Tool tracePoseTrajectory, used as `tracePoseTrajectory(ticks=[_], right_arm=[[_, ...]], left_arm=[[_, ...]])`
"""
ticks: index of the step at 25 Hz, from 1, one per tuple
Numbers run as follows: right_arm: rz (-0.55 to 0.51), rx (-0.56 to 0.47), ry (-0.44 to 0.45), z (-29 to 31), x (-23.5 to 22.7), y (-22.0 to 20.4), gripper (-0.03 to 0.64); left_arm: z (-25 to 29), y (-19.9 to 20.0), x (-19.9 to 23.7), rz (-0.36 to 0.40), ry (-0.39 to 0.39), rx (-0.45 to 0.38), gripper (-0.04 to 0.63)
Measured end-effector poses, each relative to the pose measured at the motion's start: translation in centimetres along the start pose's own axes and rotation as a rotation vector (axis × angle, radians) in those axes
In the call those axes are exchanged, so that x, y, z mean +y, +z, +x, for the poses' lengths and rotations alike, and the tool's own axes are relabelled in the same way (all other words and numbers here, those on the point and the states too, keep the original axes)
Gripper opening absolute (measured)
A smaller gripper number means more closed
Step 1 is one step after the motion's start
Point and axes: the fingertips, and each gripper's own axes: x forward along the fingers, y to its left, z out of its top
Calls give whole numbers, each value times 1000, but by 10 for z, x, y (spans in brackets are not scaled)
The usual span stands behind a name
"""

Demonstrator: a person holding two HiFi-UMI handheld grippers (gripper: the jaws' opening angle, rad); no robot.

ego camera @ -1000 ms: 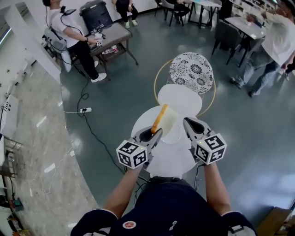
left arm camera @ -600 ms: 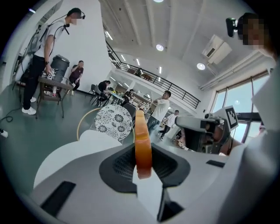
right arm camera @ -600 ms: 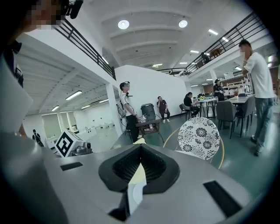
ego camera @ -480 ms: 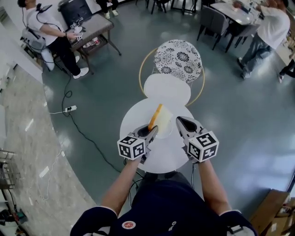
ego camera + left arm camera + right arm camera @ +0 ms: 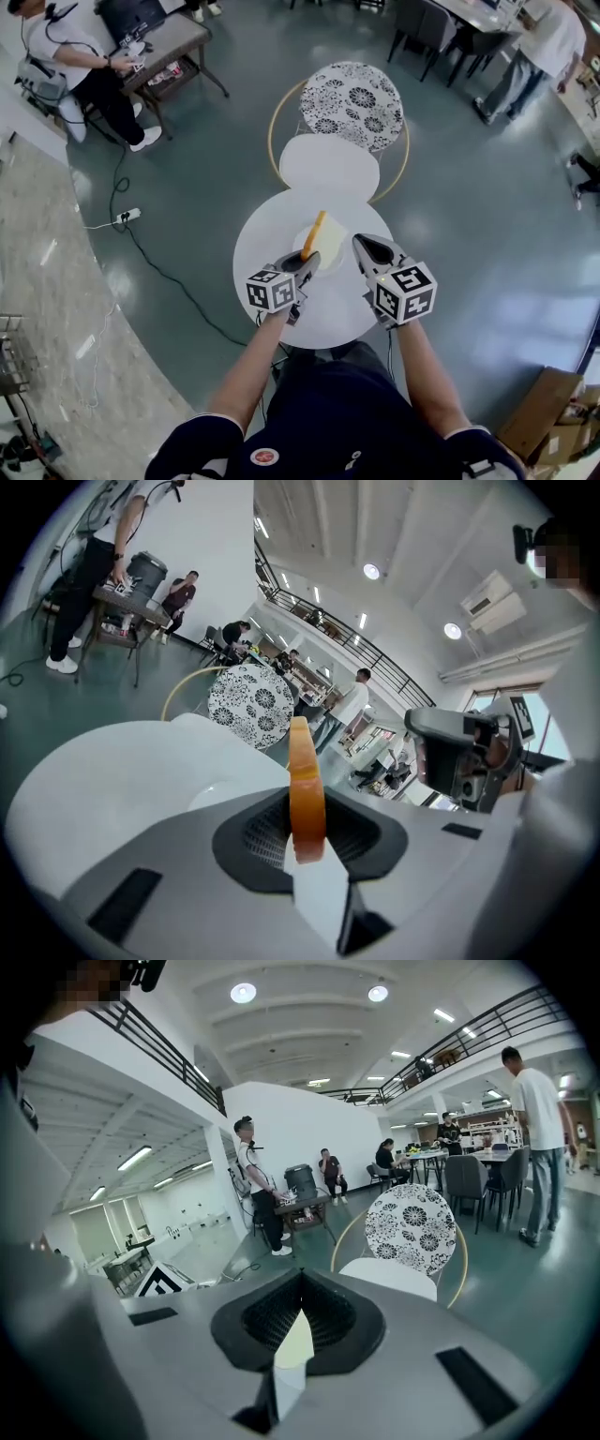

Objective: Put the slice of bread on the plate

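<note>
Bread slice stands on its edge between the jaws of the left gripper, which are clamped on its lower end. In the left gripper view only the thin crust side shows: it is orange-brown, smooth and a little curved, and it rises straight up from the dark ribbed pads. In the head view the pale, soft face of the slice is turned to the right and the crust makes a narrow orange line. The slice hangs over the plate, a round white one with a low rim; I cannot tell if the upper end touches it. The right gripper is just beside the slice on the right. Its jaws are together, with only a thin slit of light between the ribbed pads and nothing held. Both grippers are made of matte grey plastic, and each carries a cube with black and white square markers. The plate lies on a round white table with a smooth top. Behind the table stands a chair with a round back in a black and white flower pattern, a white seat and a thin golden hoop frame.
</note>
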Motion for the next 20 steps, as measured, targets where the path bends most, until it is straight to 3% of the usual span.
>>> tracePoseTrajectory(ticks=[15,20], right_arm=[[16,42,-38,-9,-17,-14,6],[18,44,-41,-14,-17,-15,6]], left_arm=[[22,-42,35,-159,2,65,92],[21,-54,42,-167,55,107,93]])
